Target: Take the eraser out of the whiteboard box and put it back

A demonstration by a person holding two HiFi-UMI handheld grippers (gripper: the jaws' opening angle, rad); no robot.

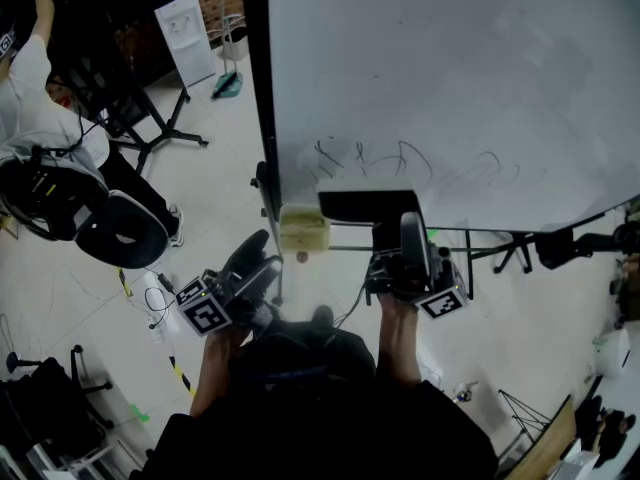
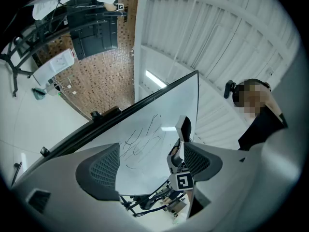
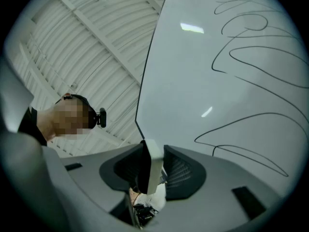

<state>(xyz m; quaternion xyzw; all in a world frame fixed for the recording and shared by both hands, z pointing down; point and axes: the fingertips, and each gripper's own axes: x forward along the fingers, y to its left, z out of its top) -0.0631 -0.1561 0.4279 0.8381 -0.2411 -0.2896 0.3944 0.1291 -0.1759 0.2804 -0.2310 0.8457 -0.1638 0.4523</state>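
Note:
A black eraser (image 1: pixel 366 206) hangs just below the scribbles (image 1: pixel 400 158) on the whiteboard (image 1: pixel 450 68). My right gripper (image 1: pixel 398 226) is shut on it. In the right gripper view the eraser (image 3: pixel 152 170) stands edge-on between the two pads, a thin slab with a black side and a white side. The left gripper view shows the same eraser (image 2: pixel 185 128) tilted up against the board. The pale yellow whiteboard box (image 1: pixel 303 230) sits at the board's lower left corner, left of the eraser. My left gripper (image 1: pixel 262 255) hovers lower left of the box, open, with nothing between its pads (image 2: pixel 104 170).
The whiteboard's black frame (image 1: pixel 258 88) and stand legs (image 1: pixel 515 248) run under the board. On the left a person (image 1: pixel 40 88) sits by an office chair (image 1: pixel 120 230). A white appliance (image 1: pixel 185 30) stands at the back; cables and tape marks lie on the floor.

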